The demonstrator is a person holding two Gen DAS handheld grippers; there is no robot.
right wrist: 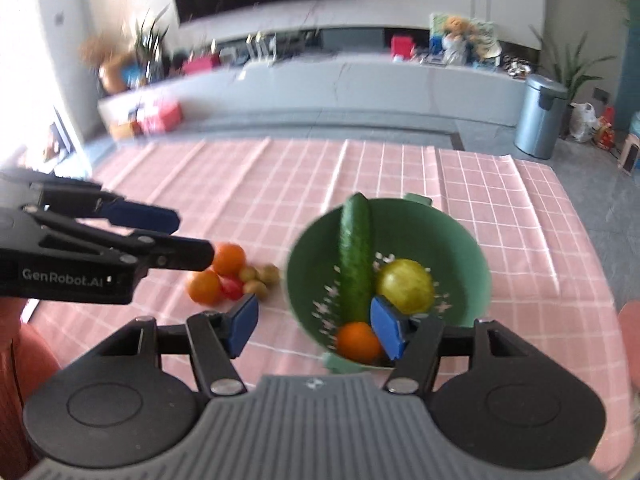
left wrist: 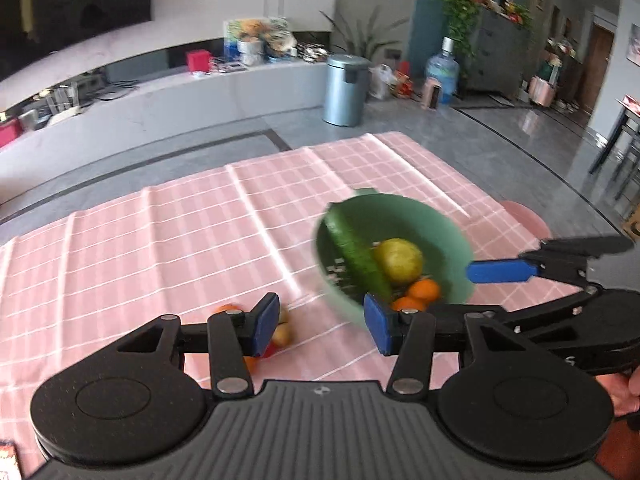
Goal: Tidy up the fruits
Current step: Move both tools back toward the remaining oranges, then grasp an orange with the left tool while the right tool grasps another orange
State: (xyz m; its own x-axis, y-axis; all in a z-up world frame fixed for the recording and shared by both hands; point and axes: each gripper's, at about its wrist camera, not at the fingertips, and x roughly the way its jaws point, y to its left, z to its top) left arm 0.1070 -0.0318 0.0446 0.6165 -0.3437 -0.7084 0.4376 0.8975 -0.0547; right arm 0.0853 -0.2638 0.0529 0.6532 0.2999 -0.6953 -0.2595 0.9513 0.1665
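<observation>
A green bowl (right wrist: 460, 236) stands on the pink checked cloth (right wrist: 280, 184). It holds a cucumber (right wrist: 355, 256), a yellow-green round fruit (right wrist: 406, 284) and an orange (right wrist: 358, 342). To its left on the cloth lies a small pile: two oranges (right wrist: 228, 258), a red tomato (right wrist: 232, 288) and little green fruits (right wrist: 262, 276). My right gripper (right wrist: 314, 326) hangs open above the bowl's near-left rim with nothing between its fingers. My left gripper (left wrist: 322, 324) is open and empty too, between the pile (left wrist: 282, 332) and the bowl (left wrist: 448, 232). It also shows above the pile (right wrist: 176, 236).
The cloth-covered table ends close behind the bowl and to its right, with grey floor beyond. A metal bin (left wrist: 346, 90) and a long low grey bench (left wrist: 180, 100) stand further back. A pink seat (left wrist: 524, 220) sits at the table's right edge, a reddish one (right wrist: 24, 360) at the left.
</observation>
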